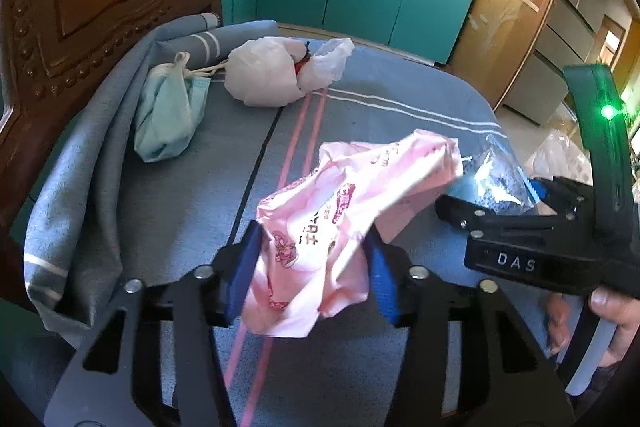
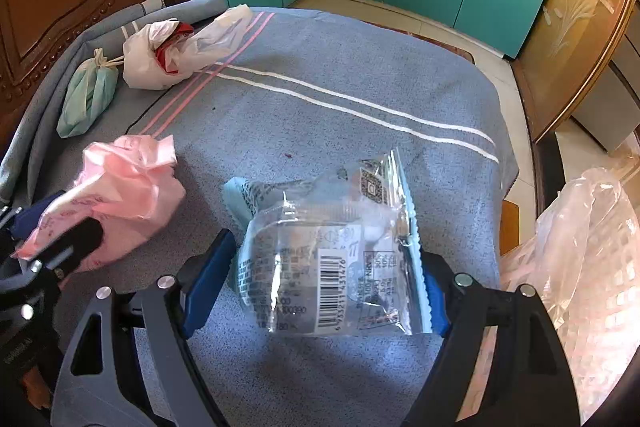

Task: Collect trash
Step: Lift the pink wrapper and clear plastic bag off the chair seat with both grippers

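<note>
About half the trash is in hand, judging by the 4 pieces visible. The left gripper (image 1: 308, 267) pinches a crumpled pink printed plastic wrapper (image 1: 340, 223) between its blue pads, lifted over the near middle of the grey-blue striped cloth-covered surface (image 2: 360, 99). The right gripper (image 2: 320, 287) is clamped on a clear crinkled snack packet with a barcode and a serrated blue edge (image 2: 332, 259), near the surface's right edge. Still lying at the far left corner are a bunched pale-green face mask (image 1: 168, 119) and, just beside it, a knotted white plastic bag with something red inside (image 1: 272, 71). A translucent bag-lined bin (image 2: 580, 247), likely the destination, stands off the right edge.
</note>
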The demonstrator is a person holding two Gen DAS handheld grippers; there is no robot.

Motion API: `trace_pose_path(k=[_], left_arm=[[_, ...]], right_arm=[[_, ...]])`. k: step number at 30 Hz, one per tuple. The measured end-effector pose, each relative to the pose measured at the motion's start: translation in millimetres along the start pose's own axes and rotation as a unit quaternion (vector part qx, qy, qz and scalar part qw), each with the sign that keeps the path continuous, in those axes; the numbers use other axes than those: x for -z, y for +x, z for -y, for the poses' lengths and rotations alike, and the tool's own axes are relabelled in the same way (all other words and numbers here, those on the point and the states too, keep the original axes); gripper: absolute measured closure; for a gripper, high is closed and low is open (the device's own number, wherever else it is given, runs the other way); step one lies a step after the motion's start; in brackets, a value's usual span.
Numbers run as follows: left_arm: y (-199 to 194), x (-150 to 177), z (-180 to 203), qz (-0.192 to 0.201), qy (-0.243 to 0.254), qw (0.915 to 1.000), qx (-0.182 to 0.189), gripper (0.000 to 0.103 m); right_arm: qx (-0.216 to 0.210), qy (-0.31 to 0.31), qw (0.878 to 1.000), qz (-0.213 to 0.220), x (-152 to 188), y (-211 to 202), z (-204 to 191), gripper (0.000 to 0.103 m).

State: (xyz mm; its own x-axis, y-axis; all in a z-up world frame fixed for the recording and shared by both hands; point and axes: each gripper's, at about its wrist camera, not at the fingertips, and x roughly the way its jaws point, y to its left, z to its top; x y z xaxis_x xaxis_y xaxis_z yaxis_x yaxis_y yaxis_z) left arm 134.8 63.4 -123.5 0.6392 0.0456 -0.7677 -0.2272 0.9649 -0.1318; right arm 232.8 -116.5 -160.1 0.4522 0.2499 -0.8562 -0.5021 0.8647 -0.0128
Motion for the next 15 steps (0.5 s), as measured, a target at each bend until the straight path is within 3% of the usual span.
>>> trace_pose_path(k=[4, 9, 15], left_arm=[[-1.1, 0.9, -2.8, -0.001, -0.005, 1.0000, 0.003, 0.062], [-8.5, 0.3, -3.5, 0.011, -0.004, 0.9998, -0.013, 0.071], [-20.5, -1.5, 1.3, 0.028, 0.005, 0.9991, -0.030, 0.072]], right_arm=[[-0.001, 0.000, 1.000, 0.004, -0.6, -1.0, -0.5, 0.030], [-0.019, 0.001, 1.000, 0.010, -1.2, -6.5, -0.8, 0.058], [-0.027, -0.004, 0.999, 0.019, -1.7, -12.2, -2.6, 0.062]])
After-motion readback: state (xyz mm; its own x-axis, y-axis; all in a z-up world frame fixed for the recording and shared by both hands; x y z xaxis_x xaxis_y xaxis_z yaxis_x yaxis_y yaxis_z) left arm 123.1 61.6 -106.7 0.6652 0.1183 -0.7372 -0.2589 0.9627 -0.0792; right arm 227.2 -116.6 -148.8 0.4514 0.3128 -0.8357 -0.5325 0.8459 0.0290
